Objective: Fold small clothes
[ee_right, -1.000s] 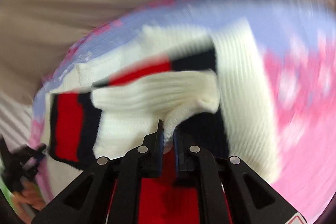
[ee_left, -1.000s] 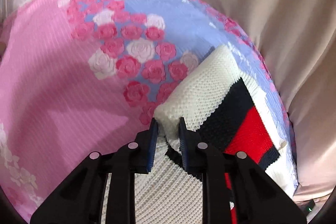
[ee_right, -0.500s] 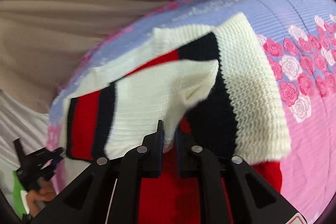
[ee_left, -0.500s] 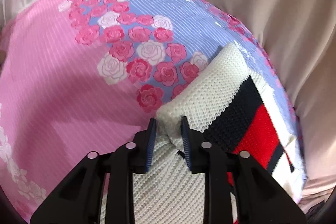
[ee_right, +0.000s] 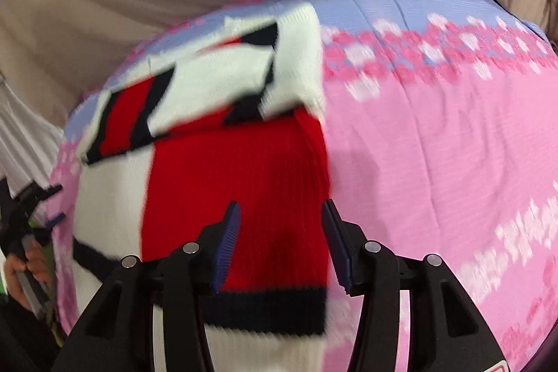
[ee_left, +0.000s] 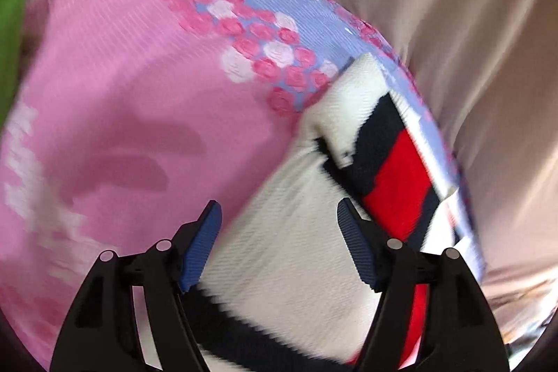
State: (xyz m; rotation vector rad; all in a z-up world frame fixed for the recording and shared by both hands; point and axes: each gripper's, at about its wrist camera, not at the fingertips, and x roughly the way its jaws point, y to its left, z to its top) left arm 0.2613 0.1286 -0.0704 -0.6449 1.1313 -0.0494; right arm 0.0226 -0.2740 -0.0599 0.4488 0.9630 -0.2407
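Now that both grippers, left point(ee_left: 279, 243) and right point(ee_right: 280, 241), have released (fingers spread), the knit sweater point(ee_right: 226, 169) lies folded at frame centre on the floral bedspread point(ee_right: 436, 145); 1 fold done.

My left gripper point(ee_left: 279, 246) and right gripper point(ee_right: 280, 243) have both let go of the knit sweater point(ee_right: 237, 183); jaws now spread wide. Its folded sleeve has dropped flat toward twelve o'clock.
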